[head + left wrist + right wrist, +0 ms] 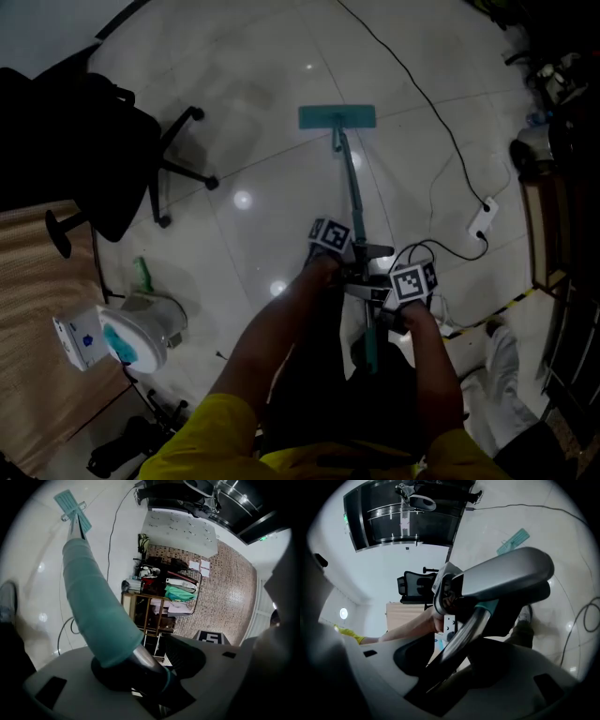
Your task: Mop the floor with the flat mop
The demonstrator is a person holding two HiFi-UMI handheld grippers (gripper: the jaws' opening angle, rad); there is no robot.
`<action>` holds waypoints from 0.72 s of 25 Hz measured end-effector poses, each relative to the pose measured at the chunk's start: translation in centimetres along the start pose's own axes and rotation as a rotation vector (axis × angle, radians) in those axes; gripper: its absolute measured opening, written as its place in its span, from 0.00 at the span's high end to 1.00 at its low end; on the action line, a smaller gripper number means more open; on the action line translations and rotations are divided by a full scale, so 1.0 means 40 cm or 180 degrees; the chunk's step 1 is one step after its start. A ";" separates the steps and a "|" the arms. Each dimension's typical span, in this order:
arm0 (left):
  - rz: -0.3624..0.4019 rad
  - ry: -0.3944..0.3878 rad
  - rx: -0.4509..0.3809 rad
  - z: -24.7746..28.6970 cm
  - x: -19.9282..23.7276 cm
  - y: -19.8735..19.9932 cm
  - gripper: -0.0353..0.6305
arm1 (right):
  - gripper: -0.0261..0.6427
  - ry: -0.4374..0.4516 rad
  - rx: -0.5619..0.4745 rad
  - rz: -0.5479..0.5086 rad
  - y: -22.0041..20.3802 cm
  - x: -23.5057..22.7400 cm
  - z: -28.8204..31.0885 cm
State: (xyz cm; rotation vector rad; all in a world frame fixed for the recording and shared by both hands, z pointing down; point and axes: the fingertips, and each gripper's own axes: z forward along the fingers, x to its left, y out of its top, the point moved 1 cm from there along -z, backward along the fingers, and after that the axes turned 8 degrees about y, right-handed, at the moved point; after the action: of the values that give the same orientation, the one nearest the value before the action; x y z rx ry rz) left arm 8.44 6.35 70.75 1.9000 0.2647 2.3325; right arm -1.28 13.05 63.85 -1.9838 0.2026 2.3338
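Observation:
The flat mop lies out in front of me, its teal head (337, 116) flat on the pale tiled floor and its handle (352, 187) running back toward my hands. My left gripper (349, 267) is shut on the handle, higher up the floor than my right gripper (380, 302), which is shut on it closer to my body. In the left gripper view the teal sleeve of the handle (93, 602) passes between the jaws of the left gripper (140, 667), with the mop head (71, 504) far off. In the right gripper view the metal pole (464, 632) sits in the right gripper (454, 656).
A black office chair (112, 159) stands at the left by a wooden desk (37, 309). A white bucket-like object with teal inside (136, 333) and a green bottle (142, 274) sit near it. A power strip (483, 220) with a black cable lies right, beside a wooden shelf (544, 225).

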 end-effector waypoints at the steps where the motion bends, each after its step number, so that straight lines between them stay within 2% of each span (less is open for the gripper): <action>1: 0.0050 0.0031 0.0017 -0.015 0.006 0.072 0.62 | 0.62 0.0010 -0.0027 -0.0035 0.074 -0.010 0.008; 4: 0.0205 0.0161 0.0075 -0.060 0.014 0.272 0.62 | 0.64 -0.0088 -0.0099 -0.0061 0.275 -0.042 0.026; 6: 0.0288 0.0230 0.0123 -0.090 0.011 0.372 0.62 | 0.64 -0.0120 -0.0184 -0.0107 0.381 -0.045 0.043; 8: 0.0360 0.0275 0.0206 -0.113 -0.001 0.435 0.62 | 0.64 -0.0094 -0.0266 -0.0136 0.453 -0.037 0.057; 10: 0.0436 0.0297 0.0292 -0.122 -0.024 0.451 0.62 | 0.64 -0.0053 -0.0303 -0.0150 0.477 -0.016 0.061; 12: 0.0483 0.0267 0.0338 -0.117 -0.060 0.410 0.61 | 0.63 -0.0052 -0.0289 -0.0188 0.443 0.022 0.056; 14: 0.0494 0.0257 0.0322 -0.106 -0.104 0.327 0.61 | 0.62 -0.0089 -0.0275 -0.0168 0.359 0.070 0.038; 16: 0.0458 0.0210 0.0260 -0.078 -0.156 0.210 0.61 | 0.62 -0.0138 -0.0260 -0.0077 0.233 0.119 0.002; 18: 0.0354 0.0059 0.0173 -0.027 -0.205 0.070 0.62 | 0.62 -0.0157 -0.0229 -0.0038 0.089 0.166 -0.046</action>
State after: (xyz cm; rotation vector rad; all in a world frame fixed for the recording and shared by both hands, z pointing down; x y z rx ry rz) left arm 9.09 1.88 63.29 1.9672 0.2322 2.4387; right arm -1.06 9.07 57.21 -1.9501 0.1049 2.4126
